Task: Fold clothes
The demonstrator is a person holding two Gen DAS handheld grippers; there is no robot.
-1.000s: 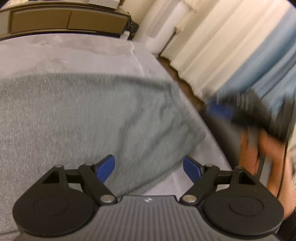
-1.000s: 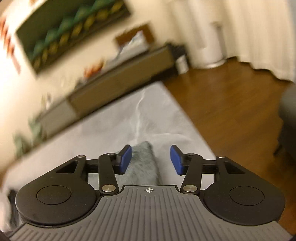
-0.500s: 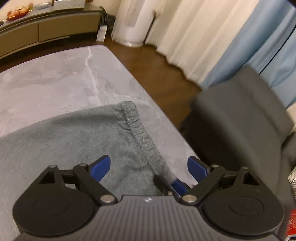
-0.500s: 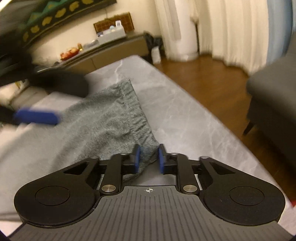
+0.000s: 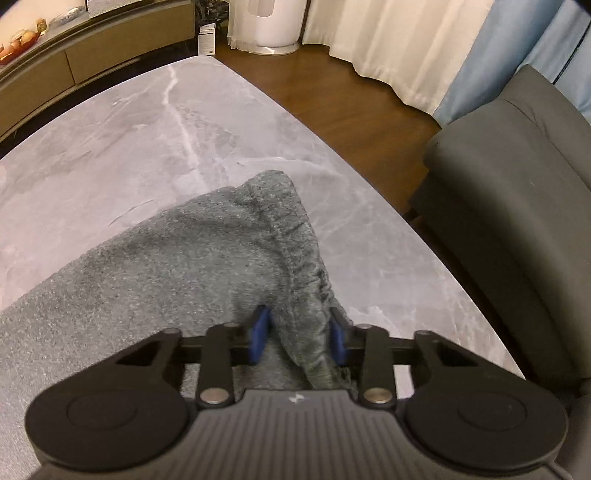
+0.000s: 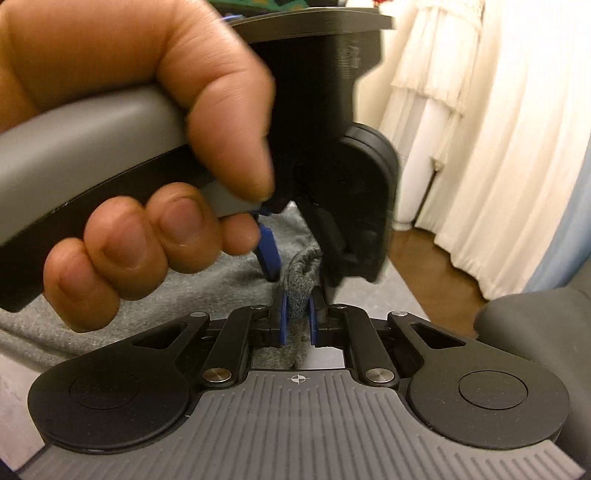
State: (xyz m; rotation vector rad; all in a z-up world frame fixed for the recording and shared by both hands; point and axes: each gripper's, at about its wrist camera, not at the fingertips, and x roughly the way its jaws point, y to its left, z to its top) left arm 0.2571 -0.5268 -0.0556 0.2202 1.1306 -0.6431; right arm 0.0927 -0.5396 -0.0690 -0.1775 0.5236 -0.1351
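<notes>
A grey knit garment (image 5: 184,266) lies on the marble table (image 5: 147,129), its elastic hem running to a corner near the right edge. My left gripper (image 5: 297,332) points steeply down; its jaws are closing, with the bunched hem pinched between the blue pads. My right gripper (image 6: 297,314) grips the same hem fold just below, and its jaws are easing open slightly with cloth still pressed between the pads. In the right wrist view, a person's hand (image 6: 129,147) holds the left gripper (image 6: 301,264) directly ahead, very close.
A dark grey armchair (image 5: 517,221) stands off the table's right edge on the wooden floor (image 5: 351,92). A low cabinet (image 5: 92,48), a white appliance (image 5: 273,22) and cream curtains (image 5: 388,44) line the far side.
The left gripper slid over the garment to its hem corner and went from wide open to closed on it. The right gripper closed on that hem. The left hand now fills the right wrist view.
</notes>
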